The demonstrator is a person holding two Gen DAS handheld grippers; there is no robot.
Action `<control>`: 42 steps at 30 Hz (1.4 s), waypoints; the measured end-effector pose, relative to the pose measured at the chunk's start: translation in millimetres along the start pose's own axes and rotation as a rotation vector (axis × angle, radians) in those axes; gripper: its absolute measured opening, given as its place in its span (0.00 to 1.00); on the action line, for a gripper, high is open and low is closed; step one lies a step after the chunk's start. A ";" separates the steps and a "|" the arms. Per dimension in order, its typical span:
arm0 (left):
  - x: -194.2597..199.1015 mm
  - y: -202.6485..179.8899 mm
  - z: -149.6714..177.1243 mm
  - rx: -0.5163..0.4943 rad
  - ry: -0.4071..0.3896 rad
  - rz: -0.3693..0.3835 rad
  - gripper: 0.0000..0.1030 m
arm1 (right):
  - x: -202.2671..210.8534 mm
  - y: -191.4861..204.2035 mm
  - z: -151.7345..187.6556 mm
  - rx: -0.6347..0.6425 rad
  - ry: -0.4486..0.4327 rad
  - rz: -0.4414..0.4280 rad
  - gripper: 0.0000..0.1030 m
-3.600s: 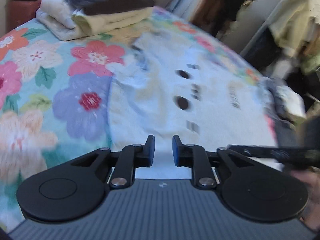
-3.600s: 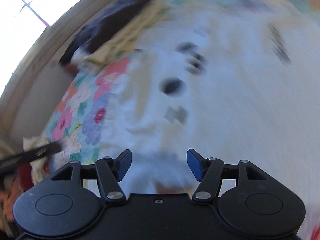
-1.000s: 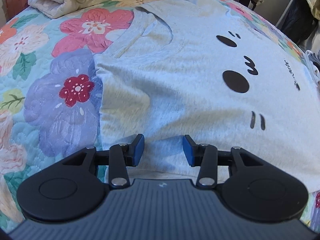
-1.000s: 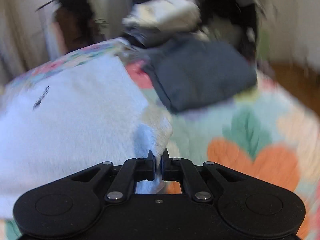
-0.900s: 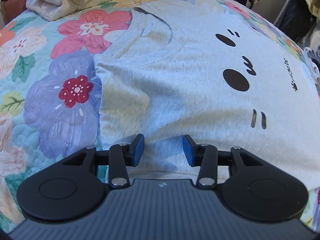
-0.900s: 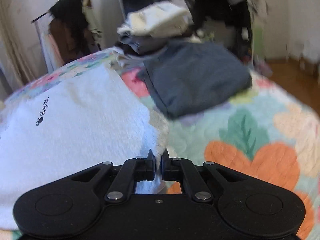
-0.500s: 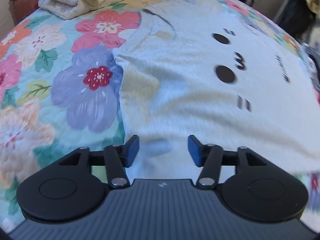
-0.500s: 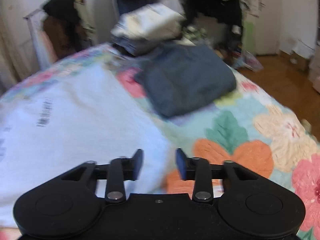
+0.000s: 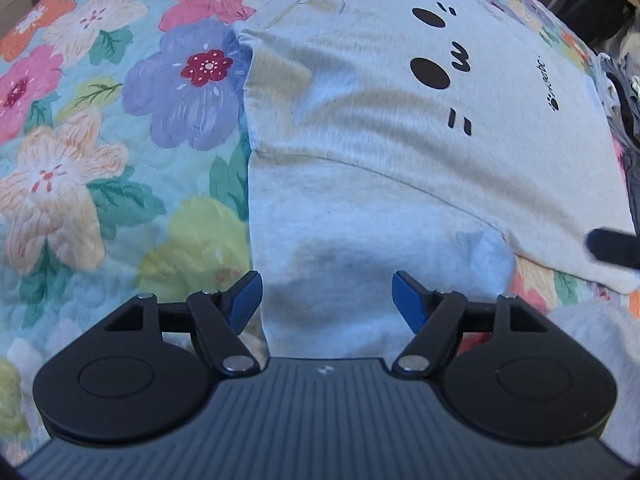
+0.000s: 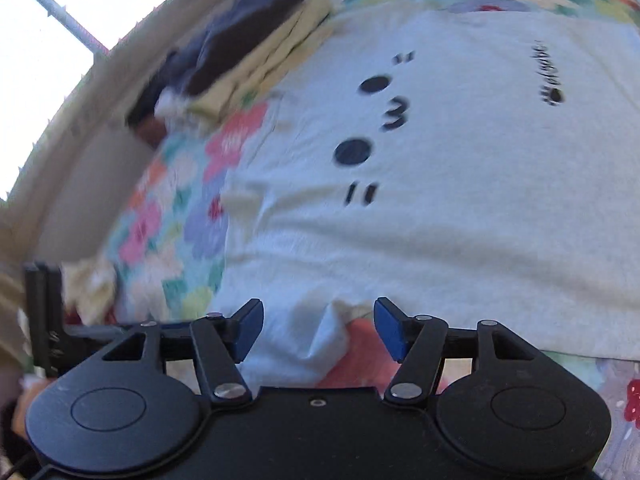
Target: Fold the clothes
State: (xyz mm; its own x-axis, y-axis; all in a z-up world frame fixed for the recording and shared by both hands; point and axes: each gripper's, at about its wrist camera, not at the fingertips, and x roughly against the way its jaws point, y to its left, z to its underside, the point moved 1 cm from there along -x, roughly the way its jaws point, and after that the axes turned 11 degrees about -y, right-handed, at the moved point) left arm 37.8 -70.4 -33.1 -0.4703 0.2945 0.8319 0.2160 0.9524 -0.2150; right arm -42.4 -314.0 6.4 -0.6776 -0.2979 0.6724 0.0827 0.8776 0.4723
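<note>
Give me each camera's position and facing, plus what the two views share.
Left wrist: sits on the left gripper, looks steeply down at the grey T-shirt on the floral quilt; its open blue-padded fingers show, nothing between them.
Right wrist: sits on the right gripper, looks down along the shirt toward folded clothes and a window; its open fingers show, and the other gripper's tip at far left.
Shared: the shirt's printed face, the quilt.

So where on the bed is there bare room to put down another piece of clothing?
The flowered quilt left of the grey T-shirt lies bare, up to the folded pile at the far edge. The T-shirt fills the middle, and dark clothes crowd its right edge.
</note>
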 end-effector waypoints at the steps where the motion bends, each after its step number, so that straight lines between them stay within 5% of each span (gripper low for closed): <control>1: 2.7 -1.9 -0.3 0.006 -0.007 -0.006 0.69 | -3.8 4.8 2.3 -0.012 -0.002 -0.004 0.65; 4: 9.9 -6.5 -2.6 0.037 -0.021 -0.027 0.69 | -15.9 0.3 12.1 -0.123 -0.023 0.010 0.66; 7: 15.7 -7.5 -1.9 0.098 -0.014 -0.065 0.69 | -25.1 -15.6 38.2 -0.381 -0.024 -0.034 0.66; 15: 4.1 -23.3 -3.6 0.016 -0.013 -0.074 0.70 | 22.5 5.4 40.1 -0.116 -0.101 0.015 0.66; 21: -3.7 0.7 7.4 0.059 -0.031 -0.128 0.71 | -17.6 -12.2 51.3 -0.165 -0.102 -0.037 0.65; 23: -10.3 16.1 14.6 0.123 0.012 -0.112 0.76 | -39.5 -10.5 49.7 -0.101 -0.099 -0.010 0.65; 25: -21.6 29.1 24.4 0.203 0.071 -0.079 0.92 | -57.9 -7.8 49.7 -0.014 -0.107 0.030 0.63; 28: -36.4 40.6 39.8 0.296 0.116 -0.020 0.95 | -72.0 -12.4 60.7 -0.008 -0.038 0.088 0.41; 29: -33.7 37.3 42.3 0.274 0.082 -0.012 0.94 | -70.1 -13.4 63.3 -0.020 -0.042 0.067 0.24; 30: -30.7 33.5 44.5 0.246 0.048 -0.003 0.82 | -67.3 -13.6 64.2 -0.038 -0.041 0.040 0.10; 31: -26.2 28.0 45.3 0.197 0.021 0.017 0.50 | -63.5 -13.6 64.7 -0.055 -0.042 0.014 0.10; 33: -15.5 24.5 44.6 0.169 0.027 0.060 0.06 | -44.8 -13.0 63.7 -0.126 -0.058 -0.052 0.09; 35: 3.2 32.0 41.9 0.241 0.006 0.142 0.06 | -16.6 -12.0 63.4 -0.211 -0.101 -0.194 0.08; 38: 25.2 27.5 42.5 0.141 -0.044 0.091 0.06 | -5.1 -1.9 72.2 -0.030 -0.061 -0.054 0.03; 42: 13.8 26.5 54.8 0.127 0.010 0.049 0.06 | -28.1 -16.9 91.4 -0.100 0.053 -0.005 0.03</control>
State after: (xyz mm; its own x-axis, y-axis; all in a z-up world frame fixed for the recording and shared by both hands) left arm -9.8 -36.8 -55.3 -0.4532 0.3404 0.8238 0.1280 0.9395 -0.3178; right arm -91.6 -286.1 -72.6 -0.6387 -0.3244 0.6977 0.1536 0.8348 0.5287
